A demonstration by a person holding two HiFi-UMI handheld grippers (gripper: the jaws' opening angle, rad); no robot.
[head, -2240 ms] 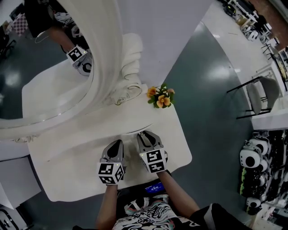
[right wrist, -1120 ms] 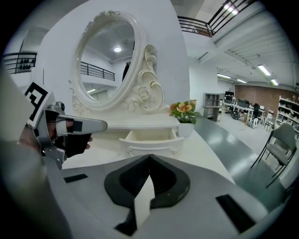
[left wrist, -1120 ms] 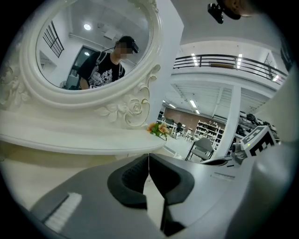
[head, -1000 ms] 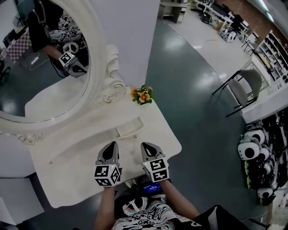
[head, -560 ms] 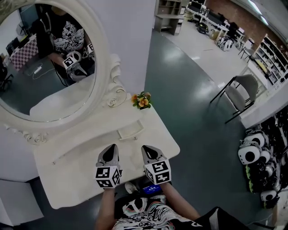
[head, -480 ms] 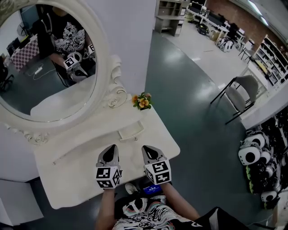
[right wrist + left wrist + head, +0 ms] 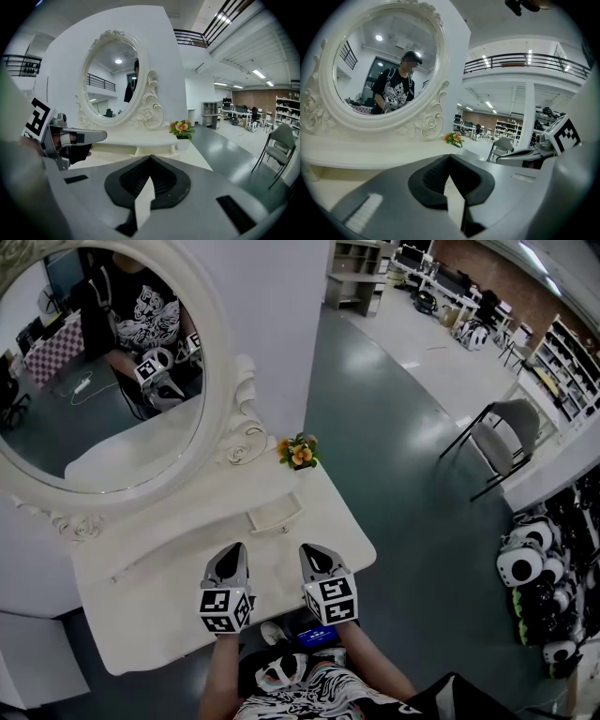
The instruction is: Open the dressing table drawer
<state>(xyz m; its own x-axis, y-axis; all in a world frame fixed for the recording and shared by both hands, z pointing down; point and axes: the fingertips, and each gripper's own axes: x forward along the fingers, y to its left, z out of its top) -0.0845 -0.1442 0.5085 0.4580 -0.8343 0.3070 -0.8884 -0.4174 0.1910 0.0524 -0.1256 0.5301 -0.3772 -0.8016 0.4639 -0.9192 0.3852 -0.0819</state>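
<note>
Lower centre, my left gripper [image 7: 231, 554] hovers over the surface [image 7: 141, 610], jaws closed on nothing. The drawer [image 7: 276, 516] sits above it, mid-frame: small, rigid, likely light. I'd pinch its front edge. My right gripper [image 7: 313, 557], alongside, is closed and empty too.

Open tabletop [image 7: 159, 601] ahead — flowers [image 7: 299, 452], mirror [image 7: 103, 381] behind

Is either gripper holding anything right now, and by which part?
Nothing is held: the left gripper and the right gripper are both shut and empty, above the dressing table.
</note>
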